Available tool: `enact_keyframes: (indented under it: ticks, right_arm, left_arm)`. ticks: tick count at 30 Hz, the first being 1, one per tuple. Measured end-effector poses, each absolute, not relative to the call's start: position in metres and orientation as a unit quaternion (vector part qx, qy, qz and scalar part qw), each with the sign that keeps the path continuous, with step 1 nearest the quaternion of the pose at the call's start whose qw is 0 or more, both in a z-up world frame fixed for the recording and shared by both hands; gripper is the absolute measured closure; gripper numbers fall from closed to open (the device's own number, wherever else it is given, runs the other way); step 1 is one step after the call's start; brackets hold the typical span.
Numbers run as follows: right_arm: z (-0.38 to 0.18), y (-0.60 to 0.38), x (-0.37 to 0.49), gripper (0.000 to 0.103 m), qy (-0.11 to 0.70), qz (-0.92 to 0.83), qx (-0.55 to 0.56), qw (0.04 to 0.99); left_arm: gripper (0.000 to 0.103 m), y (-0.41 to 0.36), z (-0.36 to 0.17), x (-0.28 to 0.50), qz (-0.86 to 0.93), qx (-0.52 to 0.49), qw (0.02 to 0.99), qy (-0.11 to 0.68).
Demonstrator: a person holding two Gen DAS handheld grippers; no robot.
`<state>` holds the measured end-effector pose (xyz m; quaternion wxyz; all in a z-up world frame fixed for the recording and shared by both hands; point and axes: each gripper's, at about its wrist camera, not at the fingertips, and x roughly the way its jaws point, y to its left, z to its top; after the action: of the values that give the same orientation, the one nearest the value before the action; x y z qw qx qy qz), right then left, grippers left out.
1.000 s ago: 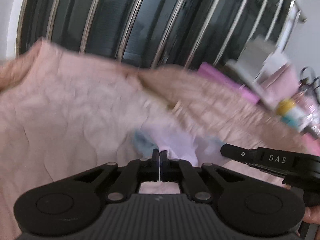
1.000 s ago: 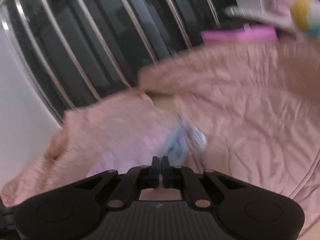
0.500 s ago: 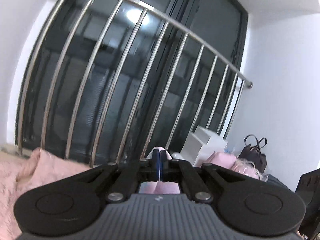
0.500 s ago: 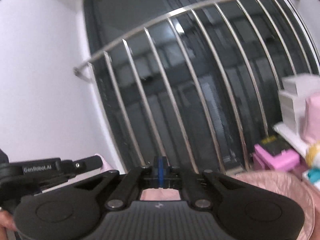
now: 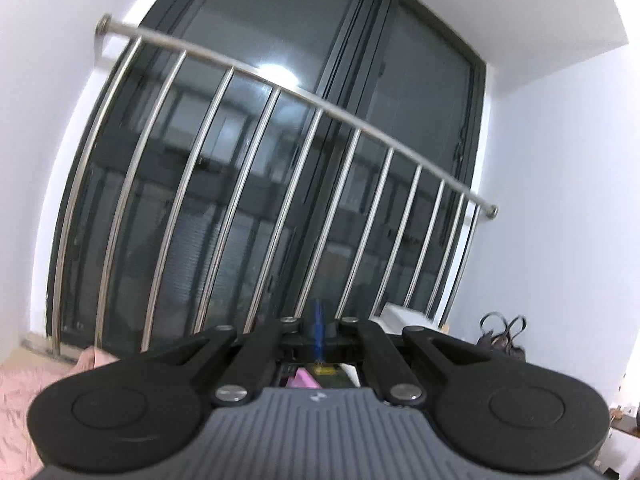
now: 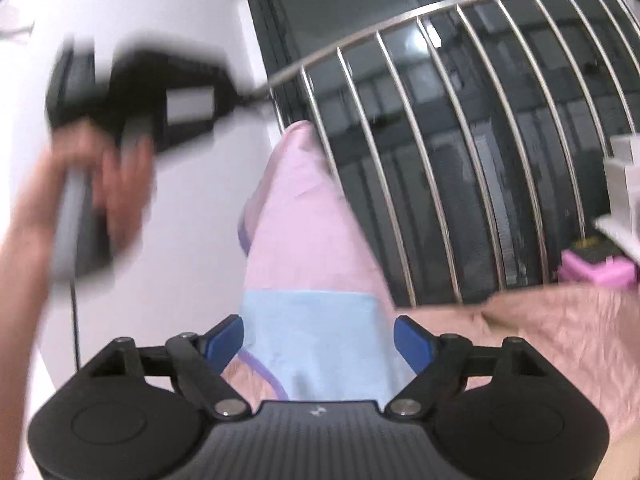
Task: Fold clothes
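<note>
Hand, blurred, raised at far left with left tongs, which are pressed together; whether cloth is pinched cannot be told. Garment, pink and blue, hung between spread right tongs. Railing behind. Bedspread at right.

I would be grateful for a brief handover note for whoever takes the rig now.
Left gripper: shut, raised, apparently holding the pink garment by its top.
Right gripper: open, with the garment's light blue band between its fingers, not gripped.
The garment hangs above the pink bedspread.
Done: garment lifted. Left: all the folding; no fold is visible yet.
</note>
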<state>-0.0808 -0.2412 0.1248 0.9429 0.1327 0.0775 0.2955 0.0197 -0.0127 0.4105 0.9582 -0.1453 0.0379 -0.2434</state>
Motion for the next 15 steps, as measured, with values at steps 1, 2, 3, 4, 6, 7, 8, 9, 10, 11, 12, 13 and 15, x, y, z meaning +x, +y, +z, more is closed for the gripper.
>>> enact_keyframes:
  ticks: [1,2,3,4,6,7,8,9,10,11,12,13,15]
  right_arm:
    - [0.113,-0.234,-0.083,0.021,0.083,0.292,0.121,0.945]
    - [0.102,-0.228,-0.085,0.021,0.089,0.288,0.109,0.947]
    - [0.093,-0.222,-0.079,0.021,0.110,0.276,0.100,0.950]
    - [0.085,-0.217,-0.072,0.021,0.135,0.261,0.091,0.952]
    - [0.076,-0.212,-0.051,0.022,0.183,0.234,0.081,0.951]
    - [0.072,-0.211,-0.045,0.022,0.197,0.231,0.080,0.950]
    - [0.067,-0.212,-0.044,0.022,0.211,0.234,0.082,0.946]
    - [0.062,-0.213,-0.044,0.022,0.225,0.238,0.083,0.941]
    - [0.058,-0.214,-0.044,0.022,0.240,0.242,0.085,0.936]
    - [0.057,-0.217,-0.041,0.022,0.254,0.243,0.080,0.933]
    - [0.058,-0.220,-0.039,0.022,0.267,0.243,0.074,0.930]
    - [0.056,-0.220,-0.039,0.022,0.274,0.248,0.069,0.927]
    - [0.039,-0.222,-0.038,0.022,0.283,0.261,0.052,0.921]
  left_arm:
    - [0.103,-0.014,0.417,0.016,-0.245,-0.140,0.959,0.032]
    - [0.103,-0.017,0.421,0.014,-0.243,-0.130,0.961,0.028]
    - [0.103,-0.020,0.423,0.012,-0.240,-0.121,0.963,0.028]
    - [0.103,-0.022,0.419,0.015,-0.238,-0.116,0.963,0.041]
    - [0.103,-0.023,0.401,0.022,-0.239,-0.109,0.962,0.077]
    - [0.102,-0.023,0.388,0.026,-0.238,-0.104,0.961,0.098]
    - [0.098,-0.023,0.370,0.026,-0.230,-0.092,0.962,0.112]
    - [0.091,-0.023,0.351,0.026,-0.220,-0.080,0.964,0.128]
    - [0.084,-0.021,0.326,0.026,-0.209,-0.068,0.964,0.147]
    - [0.068,-0.020,0.300,0.026,-0.198,-0.058,0.964,0.168]
    - [0.061,-0.016,0.271,0.025,-0.193,-0.057,0.960,0.194]
    - [0.061,-0.013,0.243,0.024,-0.187,-0.056,0.956,0.219]
    - [0.061,-0.009,0.195,0.013,-0.174,-0.052,0.947,0.266]
